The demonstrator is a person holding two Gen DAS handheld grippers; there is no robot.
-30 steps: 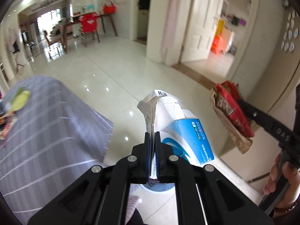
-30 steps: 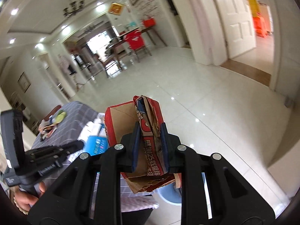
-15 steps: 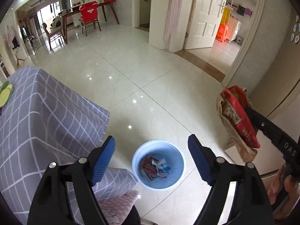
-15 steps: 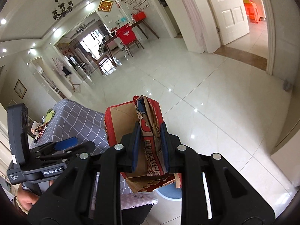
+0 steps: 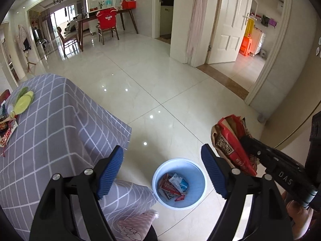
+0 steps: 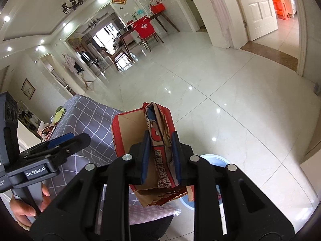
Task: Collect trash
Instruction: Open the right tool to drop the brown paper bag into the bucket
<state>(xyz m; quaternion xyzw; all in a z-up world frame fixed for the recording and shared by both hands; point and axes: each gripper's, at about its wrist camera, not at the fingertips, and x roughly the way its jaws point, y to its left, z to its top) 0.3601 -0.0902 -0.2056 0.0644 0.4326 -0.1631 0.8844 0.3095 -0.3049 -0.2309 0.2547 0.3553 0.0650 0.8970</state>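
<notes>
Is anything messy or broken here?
Nothing is spilled. The red-and-brown paper bag in the right gripper is crumpled and torn at the bottom. More scraps lie on the checked tablecloth; the blue bin stands upright.

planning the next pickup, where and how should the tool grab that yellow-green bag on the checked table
A judgement: take the yellow-green bag by its free end toward the table's middle, coming down from above. It lies flat, so only an edge offers the tool a pinch, and its near end sits against other clutter at the table's edge.
</notes>
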